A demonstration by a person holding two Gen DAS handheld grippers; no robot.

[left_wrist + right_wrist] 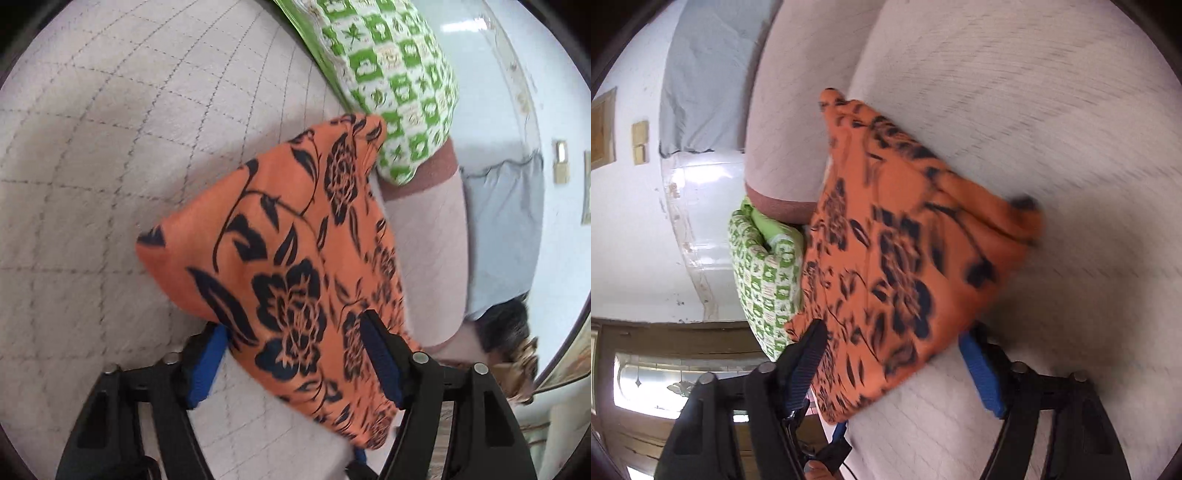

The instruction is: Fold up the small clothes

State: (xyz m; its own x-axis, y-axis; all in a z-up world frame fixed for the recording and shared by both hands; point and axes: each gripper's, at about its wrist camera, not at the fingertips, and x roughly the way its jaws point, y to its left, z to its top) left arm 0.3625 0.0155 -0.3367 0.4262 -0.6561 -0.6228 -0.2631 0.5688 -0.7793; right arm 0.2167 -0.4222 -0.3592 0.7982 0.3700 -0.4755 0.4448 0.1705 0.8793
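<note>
Orange floral garment (295, 251) between both gaping tongs, left (295, 365) and right (897, 369) (no readable labels), on quilted bed (110, 184).

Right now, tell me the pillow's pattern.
Green and white checks with small leaf motifs on the pillow; clearest in the left wrist view.

This looks like a room in a home, most likely a bedroom. There is a big soft bed (110, 166) with a pale quilted cover sewn in squares. A green and white pillow (399, 85) with little pictures lies at its edge, and a grey cloth (701, 74) hangs beside it. The wall (628, 229) is painted white and has small marks on it. A brown wooden door (646, 435) with patterned glass stands below the wall in the right view.
</note>
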